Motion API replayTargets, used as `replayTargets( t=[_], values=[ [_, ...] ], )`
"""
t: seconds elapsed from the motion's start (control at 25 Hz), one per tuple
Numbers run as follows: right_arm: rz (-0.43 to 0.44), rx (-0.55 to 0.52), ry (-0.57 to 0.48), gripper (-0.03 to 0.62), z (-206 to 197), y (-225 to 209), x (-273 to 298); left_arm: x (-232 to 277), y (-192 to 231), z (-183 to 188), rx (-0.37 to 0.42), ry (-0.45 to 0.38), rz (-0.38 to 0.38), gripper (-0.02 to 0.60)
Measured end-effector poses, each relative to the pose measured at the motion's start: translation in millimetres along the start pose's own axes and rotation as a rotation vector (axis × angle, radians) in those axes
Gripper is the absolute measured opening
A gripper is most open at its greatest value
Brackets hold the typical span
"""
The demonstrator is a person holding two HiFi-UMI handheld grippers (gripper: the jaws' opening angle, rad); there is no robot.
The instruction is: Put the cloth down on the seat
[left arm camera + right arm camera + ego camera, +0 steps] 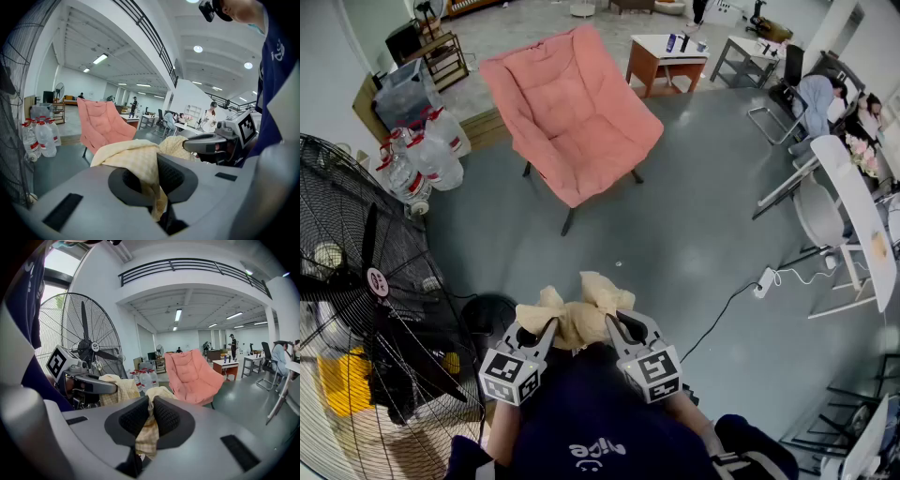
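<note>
The cloth hangs between the left gripper and the right gripper, the seat well ahead of it. A fan stands at left, water bottles left of the seat, a table behind it

There is one cloth. Two grippers show, the left gripper and the right gripper. There is one pink chair. The fans number two: one large fan close by and one small fan far back in the hall. The water bottles stand in a cluster of at least three, and the exact count is hard to tell. One wooden desk, one power strip and one seated person are also in view.
</note>
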State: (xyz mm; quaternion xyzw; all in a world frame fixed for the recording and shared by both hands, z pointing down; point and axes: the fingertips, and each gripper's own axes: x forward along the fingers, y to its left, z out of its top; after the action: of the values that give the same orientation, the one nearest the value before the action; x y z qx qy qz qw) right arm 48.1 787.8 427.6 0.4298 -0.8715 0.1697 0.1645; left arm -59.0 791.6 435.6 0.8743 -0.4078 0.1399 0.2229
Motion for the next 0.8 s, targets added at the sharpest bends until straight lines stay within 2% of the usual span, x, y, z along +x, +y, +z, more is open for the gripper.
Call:
replayTargets(
  t=[0.24,0.48,0.8],
  values=[
    [0.001,0.017,0.002,0.064,1,-2,8,3,12,6,-0.005,-0.028,0.015,0.044],
    [-0.029,0.046,0.001,0.066,9,-21,22,18,32,19,-0.025,-0.048,0.026,0.046],
    [-0.081,0.053,-0.007,0.066,24,-43,48,59,60,37,-0.016,-0.045,-0.024,0.046]
  ],
)
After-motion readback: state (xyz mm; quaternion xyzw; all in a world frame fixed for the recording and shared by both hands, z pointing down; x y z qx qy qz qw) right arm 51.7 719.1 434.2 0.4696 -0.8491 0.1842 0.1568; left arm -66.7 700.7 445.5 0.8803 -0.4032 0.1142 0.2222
